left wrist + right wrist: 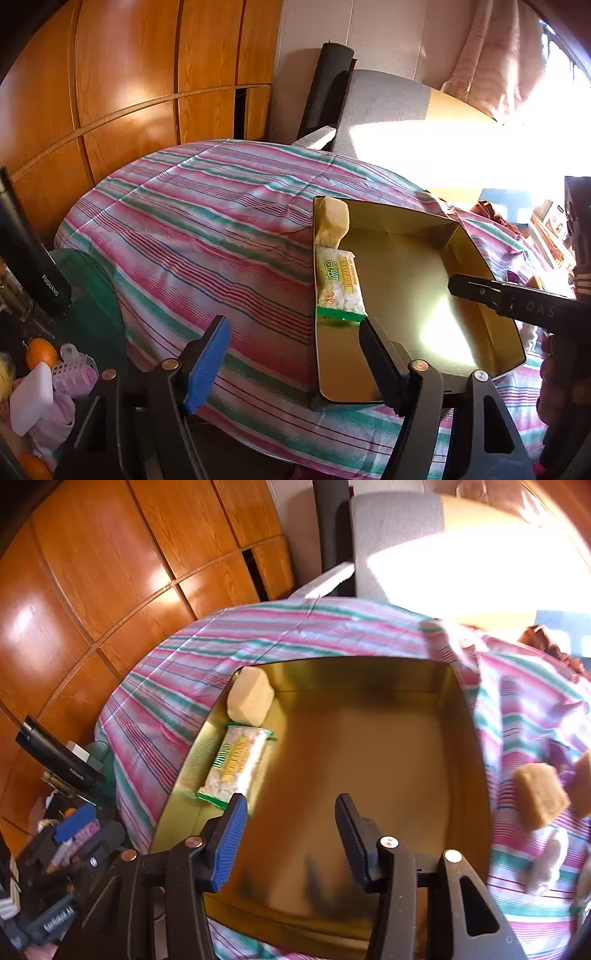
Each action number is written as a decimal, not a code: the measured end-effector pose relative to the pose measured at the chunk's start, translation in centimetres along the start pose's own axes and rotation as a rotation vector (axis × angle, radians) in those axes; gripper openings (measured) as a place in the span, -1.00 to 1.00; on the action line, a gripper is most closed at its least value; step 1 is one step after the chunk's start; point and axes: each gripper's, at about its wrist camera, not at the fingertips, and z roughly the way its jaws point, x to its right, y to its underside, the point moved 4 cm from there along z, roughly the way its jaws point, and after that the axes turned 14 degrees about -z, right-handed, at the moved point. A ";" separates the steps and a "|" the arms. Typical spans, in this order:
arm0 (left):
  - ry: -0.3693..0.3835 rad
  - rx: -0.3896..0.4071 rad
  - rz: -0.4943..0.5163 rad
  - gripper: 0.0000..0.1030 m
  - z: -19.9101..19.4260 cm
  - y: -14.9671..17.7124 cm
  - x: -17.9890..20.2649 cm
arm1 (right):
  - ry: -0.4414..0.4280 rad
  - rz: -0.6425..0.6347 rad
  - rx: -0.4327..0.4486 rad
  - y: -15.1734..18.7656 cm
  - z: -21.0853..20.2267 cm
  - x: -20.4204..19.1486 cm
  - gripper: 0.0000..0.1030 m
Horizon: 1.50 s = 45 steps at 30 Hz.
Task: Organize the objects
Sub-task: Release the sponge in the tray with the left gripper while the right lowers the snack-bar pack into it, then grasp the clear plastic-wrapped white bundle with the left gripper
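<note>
Gold tin (369, 672) on striped cloth (221, 229): holds pale cake (249, 696) and green-edged snack packet (236, 764) along its left wall. Left gripper (295, 354) straddles the tin's wall, parted, pressing nothing; right gripper (291, 834) over the tin, parted, empty. Step, judged: between placements. Next: fetch brown cake (541, 797) lying outside, right.

A: What carries everything?
B: A tabletop under a pink-and-green striped cloth (177, 686).
A: What lies on it?
B: A gold tin tray (369, 672) ahead of the right jaws; tan cakes (541, 799) on the cloth beyond the right-hand jaw.
</note>
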 end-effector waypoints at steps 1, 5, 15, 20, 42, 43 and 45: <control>0.002 0.003 0.011 0.44 -0.1 0.1 0.4 | 0.017 -0.006 0.010 0.4 -0.6 0.2 0.19; 0.013 0.004 0.047 0.47 -0.5 0.3 1.8 | 0.073 -0.006 0.046 1.9 -2.9 1.5 0.22; 0.055 -0.008 0.167 0.49 -0.9 1.6 6.3 | 0.201 0.072 0.095 5.9 -7.9 6.8 0.34; 0.111 -0.019 0.235 0.48 -1.1 2.3 9.2 | 0.283 0.166 0.108 8.7 -10.7 11.5 0.34; 0.411 -0.277 0.583 0.44 1.3 11.4 31.9 | 0.544 0.862 0.347 24.0 -23.0 31.3 0.49; 0.403 -0.290 0.583 0.44 1.9 11.9 32.7 | 0.529 0.888 0.361 24.4 -23.2 31.6 0.49; 0.384 -0.315 0.578 0.44 3.4 12.8 34.0 | 0.500 0.932 0.380 25.0 -23.3 32.0 0.49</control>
